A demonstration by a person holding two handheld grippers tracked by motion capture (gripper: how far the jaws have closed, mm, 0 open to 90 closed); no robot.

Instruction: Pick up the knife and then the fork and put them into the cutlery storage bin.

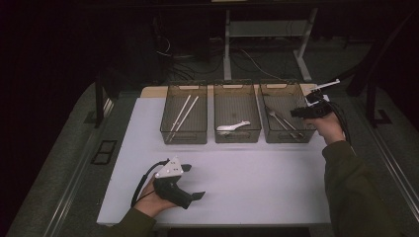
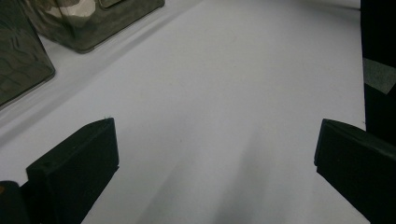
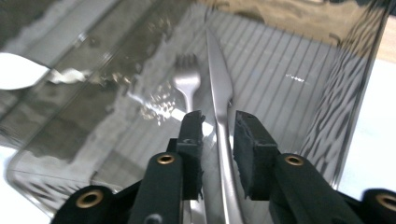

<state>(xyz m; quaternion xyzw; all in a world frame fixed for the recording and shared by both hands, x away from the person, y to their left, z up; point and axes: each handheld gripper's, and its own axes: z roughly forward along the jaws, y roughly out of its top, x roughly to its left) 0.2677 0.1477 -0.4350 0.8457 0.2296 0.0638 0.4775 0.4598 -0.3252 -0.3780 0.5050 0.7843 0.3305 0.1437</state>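
Note:
My right gripper (image 3: 218,119) reaches down into the right-hand clear bin (image 1: 288,87). A steel knife (image 3: 218,70) lies on the bin floor and runs between the two jaws, with a gap on either side of it, so the pads do not press on it. A steel fork (image 3: 187,83) lies just left of the knife. In the high view the right gripper (image 1: 297,112) sits over the bin's right side. My left gripper (image 1: 194,181) rests on the white table near the front edge, open wide, with nothing between its jaws (image 2: 215,135).
Three clear bins stand in a row at the back of the table. The left bin (image 1: 170,129) holds two chopsticks (image 1: 184,112), the middle bin (image 1: 237,87) a white spoon (image 1: 233,127). The white tabletop (image 1: 257,173) spreads between bins and front edge.

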